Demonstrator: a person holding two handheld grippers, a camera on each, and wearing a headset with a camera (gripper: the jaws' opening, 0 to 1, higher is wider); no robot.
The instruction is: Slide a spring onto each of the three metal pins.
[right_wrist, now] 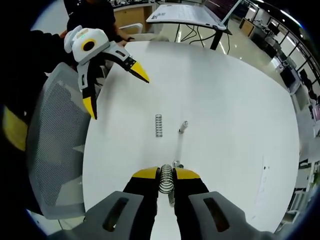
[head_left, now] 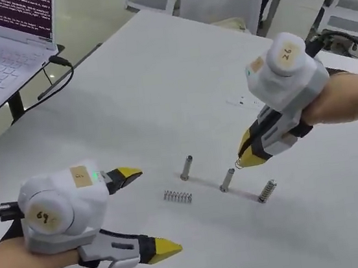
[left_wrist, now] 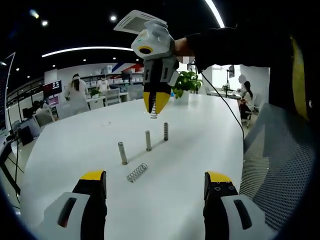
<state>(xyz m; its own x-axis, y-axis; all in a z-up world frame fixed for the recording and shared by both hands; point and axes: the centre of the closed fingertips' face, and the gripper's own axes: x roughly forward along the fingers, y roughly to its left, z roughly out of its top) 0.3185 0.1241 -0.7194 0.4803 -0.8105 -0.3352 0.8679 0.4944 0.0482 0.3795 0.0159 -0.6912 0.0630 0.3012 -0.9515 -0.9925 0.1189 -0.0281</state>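
Just above the middle pin [head_left: 227, 180], right tool [head_left: 243, 158] clamps a spring [right_wrist: 166, 179]; left tool [head_left: 157, 208] gapes wide.

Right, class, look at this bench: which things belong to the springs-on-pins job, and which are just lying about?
For the job (pins as in the head view): left pin, middle pin, right pin with fitted spring, loose spring, held spring in the right gripper, open left gripper.

Lying about: laptop, black cable, potted plant.
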